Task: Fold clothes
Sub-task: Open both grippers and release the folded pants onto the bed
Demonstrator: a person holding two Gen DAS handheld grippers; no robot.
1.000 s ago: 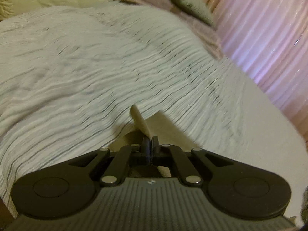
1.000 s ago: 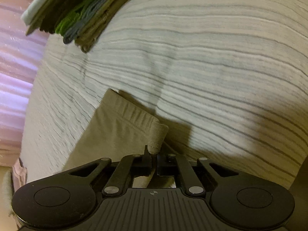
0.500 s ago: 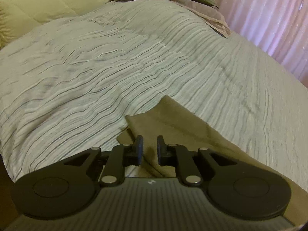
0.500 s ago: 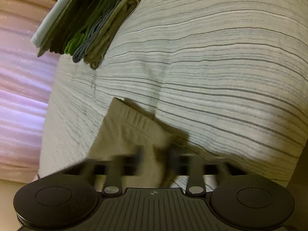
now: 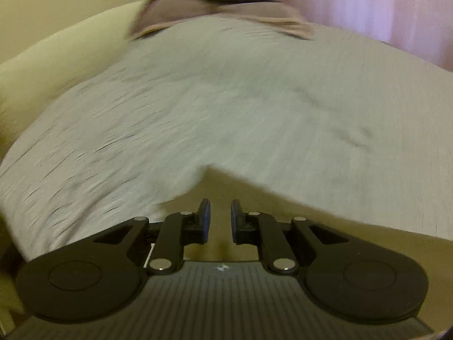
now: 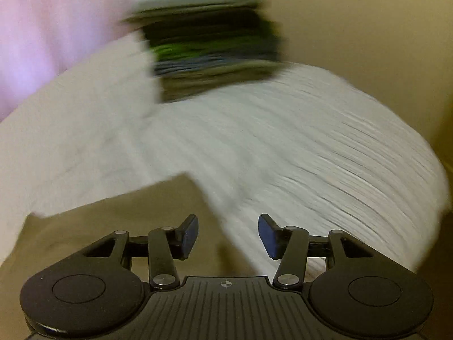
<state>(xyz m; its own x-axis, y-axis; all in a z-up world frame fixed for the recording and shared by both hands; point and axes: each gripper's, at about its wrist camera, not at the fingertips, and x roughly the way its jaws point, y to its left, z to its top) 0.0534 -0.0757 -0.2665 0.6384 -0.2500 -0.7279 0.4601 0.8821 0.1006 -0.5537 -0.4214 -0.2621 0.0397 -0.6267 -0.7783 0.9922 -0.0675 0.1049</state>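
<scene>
A tan garment [image 5: 283, 206] lies flat on the striped bedspread [image 5: 226, 107], just under and ahead of my left gripper [image 5: 218, 216], which stands open with nothing between its fingers. The right wrist view shows the same tan garment [image 6: 113, 221] spread at the lower left, one corner pointing away from me. Above its right edge my right gripper [image 6: 228, 235] hangs wide open and empty. Both views are blurred by motion.
A stack of folded clothes [image 6: 209, 42] in white, black, green, grey and olive sits at the far side of the bedspread [image 6: 311, 147]. Pillows [image 5: 220, 8] lie at the head of the bed. Pink curtains [image 5: 382, 5] hang beyond the bed.
Both grippers, shut on the tan garment a second ago, have opened and let it drop flat on the bed. Both have since swung, tilting up towards the far end.
</scene>
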